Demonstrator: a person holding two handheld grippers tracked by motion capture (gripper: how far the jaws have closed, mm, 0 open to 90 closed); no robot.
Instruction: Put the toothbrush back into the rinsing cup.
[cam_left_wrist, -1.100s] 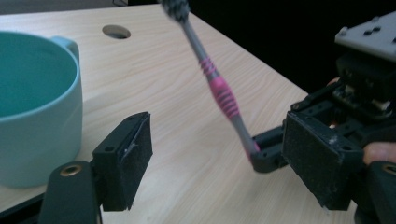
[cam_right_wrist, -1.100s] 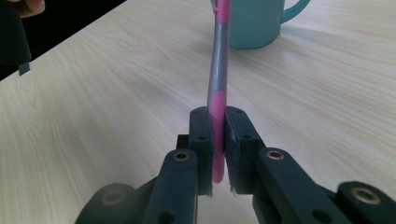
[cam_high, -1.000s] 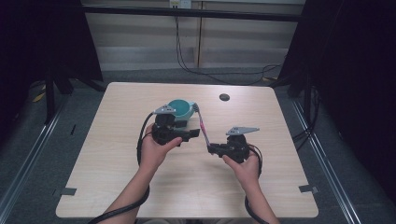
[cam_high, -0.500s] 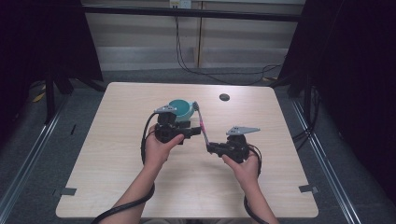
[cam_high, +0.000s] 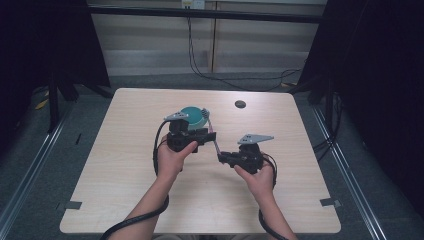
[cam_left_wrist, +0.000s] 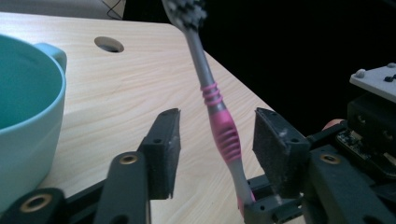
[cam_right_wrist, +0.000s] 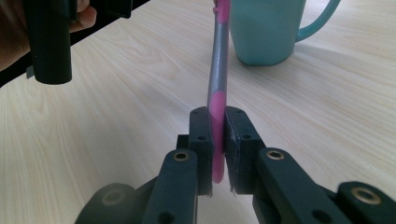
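Left gripper (cam_left_wrist: 212, 140) jaws now spread wide, released since earlier; toothbrush (cam_left_wrist: 219, 126) stands between them, untouched. Right gripper (cam_right_wrist: 217, 140) jaws clamp its handle end. Teal mug (cam_high: 194, 116) just beyond, on table (cam_high: 125, 165).

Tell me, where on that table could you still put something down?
Bare wood runs along the table's left edge, its right edge and the near edge. The middle is crowded: teal mug, toothbrush, both grippers. A small round hole sits near the far edge.
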